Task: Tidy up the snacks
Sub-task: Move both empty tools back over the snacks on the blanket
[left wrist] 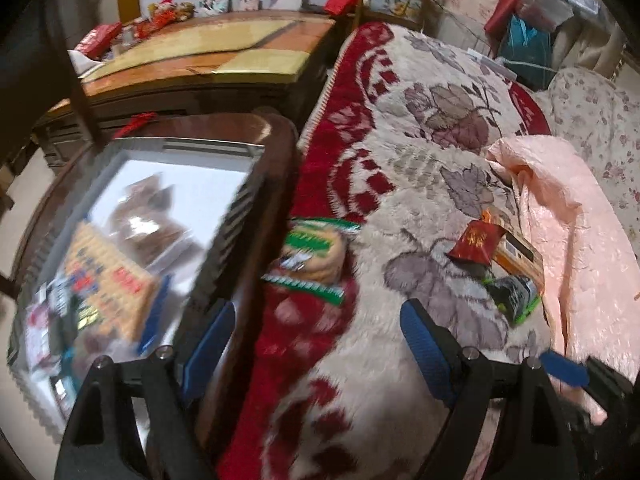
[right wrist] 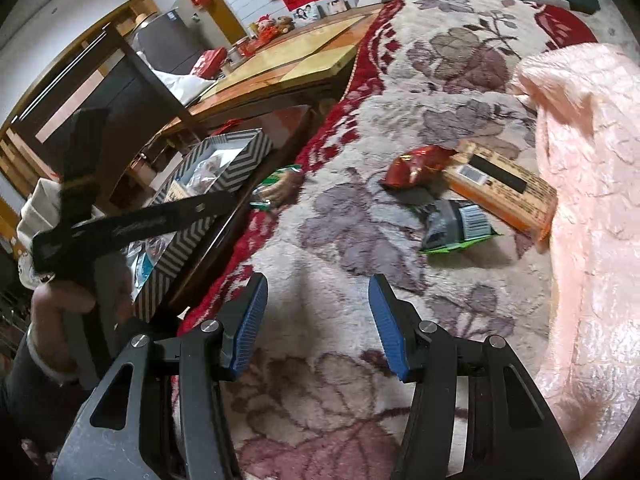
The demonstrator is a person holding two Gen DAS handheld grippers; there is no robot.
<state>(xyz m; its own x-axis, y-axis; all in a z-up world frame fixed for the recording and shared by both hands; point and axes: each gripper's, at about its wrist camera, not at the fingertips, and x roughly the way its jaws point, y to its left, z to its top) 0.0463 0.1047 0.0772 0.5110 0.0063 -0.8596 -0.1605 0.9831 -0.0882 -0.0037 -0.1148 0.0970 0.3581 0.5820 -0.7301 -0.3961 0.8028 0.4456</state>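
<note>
Both grippers hang empty over a bed's fluffy cream blanket with red border (right wrist: 328,216). The left gripper (left wrist: 316,344) stands wide apart at lower centre of its view; the right gripper (right wrist: 318,320) is partly spread. A red foil snack packet (right wrist: 418,164), an orange carton (right wrist: 504,188) and a green-edged dark pouch (right wrist: 456,220) lie right of centre. A striped box of snacks (left wrist: 236,216) sits at left, a green-and-white biscuit pack (left wrist: 312,252) just beside it.

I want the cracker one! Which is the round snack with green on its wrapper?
Find the flowery blanket with its red border. Along that border, right beside the striped box, lies the round cracker pack. It is the only round, tan one; the other three snacks lie together near the pink cloth.
</note>
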